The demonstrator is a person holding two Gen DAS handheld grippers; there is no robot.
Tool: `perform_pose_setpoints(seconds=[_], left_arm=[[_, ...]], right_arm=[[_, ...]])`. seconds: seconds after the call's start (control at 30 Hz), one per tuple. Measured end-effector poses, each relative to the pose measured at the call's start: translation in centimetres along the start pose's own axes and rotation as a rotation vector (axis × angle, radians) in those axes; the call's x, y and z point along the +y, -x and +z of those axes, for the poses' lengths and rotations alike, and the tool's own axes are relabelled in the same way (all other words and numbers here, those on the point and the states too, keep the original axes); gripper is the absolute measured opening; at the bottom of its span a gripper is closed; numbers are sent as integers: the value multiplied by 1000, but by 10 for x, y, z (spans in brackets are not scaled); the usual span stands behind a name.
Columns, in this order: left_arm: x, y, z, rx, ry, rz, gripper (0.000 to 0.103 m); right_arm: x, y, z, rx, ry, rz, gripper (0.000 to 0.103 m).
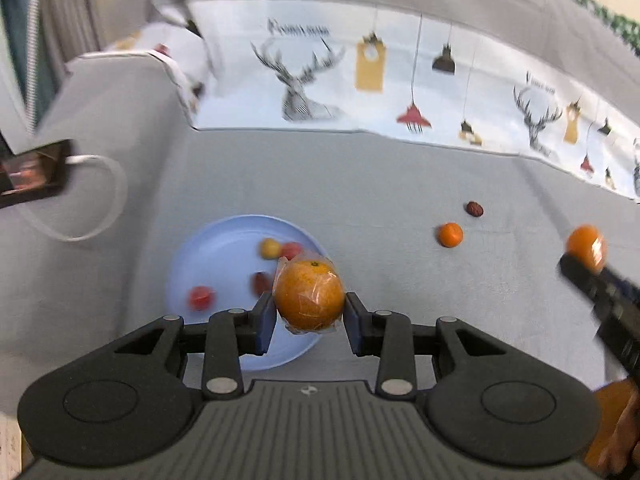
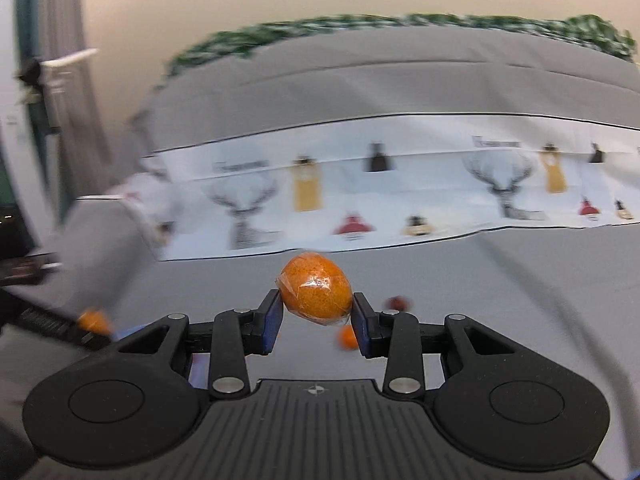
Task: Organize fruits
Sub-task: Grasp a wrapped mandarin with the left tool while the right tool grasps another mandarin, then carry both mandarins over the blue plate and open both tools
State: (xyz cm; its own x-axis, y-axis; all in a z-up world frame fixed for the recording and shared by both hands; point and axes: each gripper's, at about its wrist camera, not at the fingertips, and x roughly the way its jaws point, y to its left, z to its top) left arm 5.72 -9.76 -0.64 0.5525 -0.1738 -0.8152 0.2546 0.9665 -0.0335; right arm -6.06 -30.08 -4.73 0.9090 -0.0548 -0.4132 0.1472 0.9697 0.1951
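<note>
My left gripper [image 1: 310,312] is shut on a plastic-wrapped orange [image 1: 309,296] and holds it over the right part of a light blue plate [image 1: 216,264]. The plate holds several small fruits: a yellow one [image 1: 269,248], red ones [image 1: 201,297] and a dark one [image 1: 261,282]. My right gripper [image 2: 317,316] is shut on another wrapped orange [image 2: 316,290], held above the grey cloth; it also shows at the right edge of the left wrist view [image 1: 585,246]. A small orange [image 1: 450,234] and a dark red date [image 1: 475,209] lie on the cloth.
A white printed cloth with deer and lamps [image 1: 360,80] runs along the back. A phone [image 1: 32,174] with a white cable [image 1: 100,200] sits at the left. The small orange [image 2: 347,337] and the date [image 2: 398,303] show blurred below my right gripper.
</note>
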Motion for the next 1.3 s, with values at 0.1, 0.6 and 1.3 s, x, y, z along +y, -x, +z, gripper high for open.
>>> perform_pose_setpoints(seconds=[0.1,0.6,1.3], left_arm=[[29,35,-18,-33,4,-1,40],[117,107,-98,-113,17,-28,40],[123,61,-83,-81,-26,-77,40]], right_arm=[[43,27,-11,33,14,69,39],[184,96,-51,86,290,153,39],[207,56,-51,168,355,119,39]])
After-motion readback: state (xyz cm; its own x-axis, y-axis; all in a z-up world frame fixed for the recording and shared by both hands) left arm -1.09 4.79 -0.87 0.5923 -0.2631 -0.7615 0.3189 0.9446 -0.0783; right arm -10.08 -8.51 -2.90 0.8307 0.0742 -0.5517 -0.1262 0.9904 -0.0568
